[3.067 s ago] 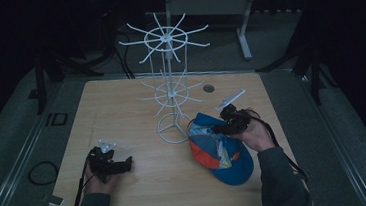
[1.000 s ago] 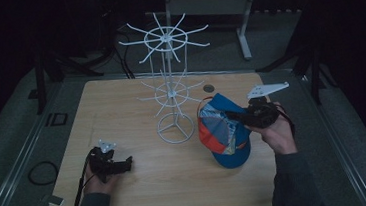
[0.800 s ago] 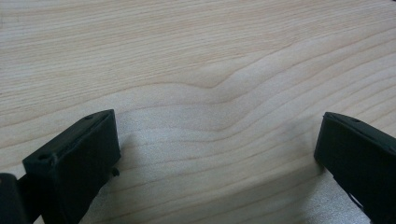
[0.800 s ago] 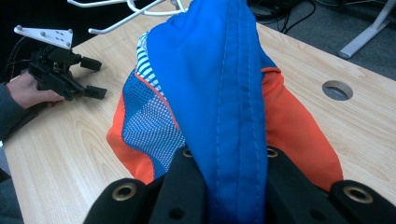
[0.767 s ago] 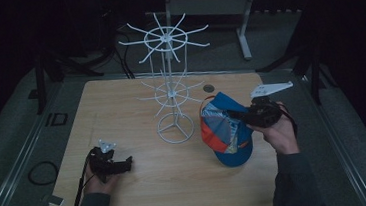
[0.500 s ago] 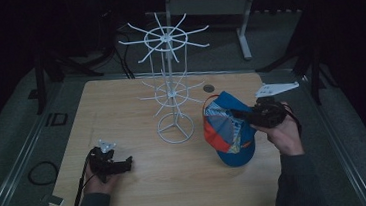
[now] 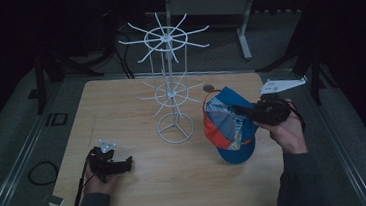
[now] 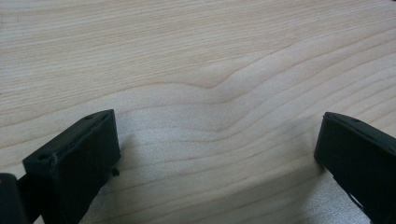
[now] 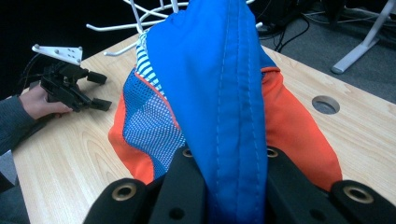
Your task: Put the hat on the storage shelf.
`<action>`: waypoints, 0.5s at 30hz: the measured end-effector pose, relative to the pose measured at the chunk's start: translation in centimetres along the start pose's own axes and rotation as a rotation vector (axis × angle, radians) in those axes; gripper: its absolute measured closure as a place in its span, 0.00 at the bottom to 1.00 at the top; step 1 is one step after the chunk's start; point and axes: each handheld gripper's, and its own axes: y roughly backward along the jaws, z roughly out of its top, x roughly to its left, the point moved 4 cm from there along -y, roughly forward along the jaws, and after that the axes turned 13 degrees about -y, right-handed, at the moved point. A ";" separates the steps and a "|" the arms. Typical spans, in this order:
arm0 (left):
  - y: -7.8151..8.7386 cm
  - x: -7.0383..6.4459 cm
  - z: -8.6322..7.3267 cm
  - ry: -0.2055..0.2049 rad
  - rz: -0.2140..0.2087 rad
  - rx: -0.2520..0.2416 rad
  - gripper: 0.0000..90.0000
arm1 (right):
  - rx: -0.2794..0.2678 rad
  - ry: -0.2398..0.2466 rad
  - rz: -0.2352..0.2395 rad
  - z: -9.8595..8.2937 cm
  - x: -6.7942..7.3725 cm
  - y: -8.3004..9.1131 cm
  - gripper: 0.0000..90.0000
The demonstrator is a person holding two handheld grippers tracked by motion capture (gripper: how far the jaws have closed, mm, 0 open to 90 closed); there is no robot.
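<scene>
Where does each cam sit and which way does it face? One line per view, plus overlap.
High view: fixed above the person's side, facing forward and down on the table; both forearms enter from the bottom, left tongs resting low, right tongs holding the cap beside the wire rack.
Left gripper view: on the left tongs, facing down at bare wood between open jaws.
Right gripper view: on the right tongs, facing across the table, jaws shut on the cap.
Shared: high and right gripper views both show cap, rack and left tongs.
</scene>
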 end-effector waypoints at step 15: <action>0.0 0.0 0.0 0.002 0.000 -0.002 0.00 | -0.027 0.008 0.013 1.3 0.5 0.5 0.97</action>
